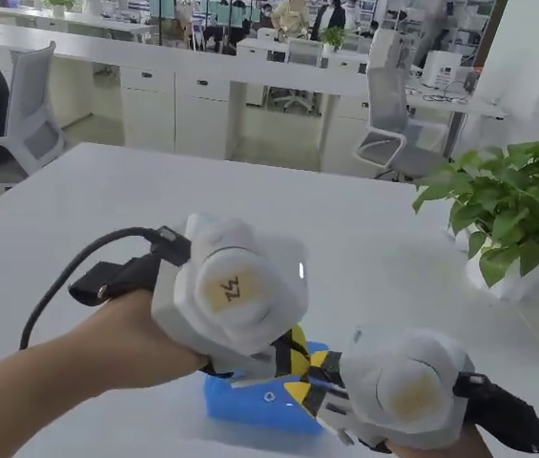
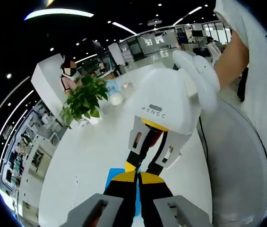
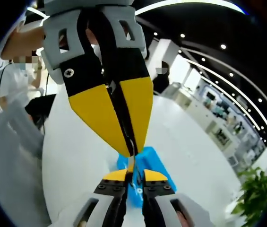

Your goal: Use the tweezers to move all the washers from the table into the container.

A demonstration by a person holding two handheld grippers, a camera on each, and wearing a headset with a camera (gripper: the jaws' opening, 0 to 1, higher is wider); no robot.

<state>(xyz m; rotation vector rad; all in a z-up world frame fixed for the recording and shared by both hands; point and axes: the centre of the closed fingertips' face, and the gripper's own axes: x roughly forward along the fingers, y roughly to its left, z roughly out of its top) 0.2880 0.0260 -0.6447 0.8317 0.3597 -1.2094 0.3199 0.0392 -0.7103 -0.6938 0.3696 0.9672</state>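
Observation:
Over the blue container (image 1: 250, 405) the two grippers meet tip to tip. My left gripper (image 1: 298, 351) reaches in from the left and my right gripper (image 1: 311, 377) from the lower right. In the right gripper view, the left gripper's yellow jaws (image 3: 131, 147) come down shut onto my right gripper (image 3: 132, 174). A thin metal strip, seemingly the tweezers (image 3: 132, 161), runs between both pairs of tips. The container (image 3: 150, 168) lies just behind. A small ring, perhaps a washer (image 1: 269, 396), sits on the blue container. In the left gripper view, my left gripper (image 2: 138, 177) touches the right gripper (image 2: 141, 166).
A potted plant (image 1: 512, 205) stands on the white table (image 1: 107, 191) at the right, also seen as the plant (image 2: 83, 99). Office chairs (image 1: 388, 119) and desks lie beyond the table's far edge. A person's body fills the right of the left gripper view.

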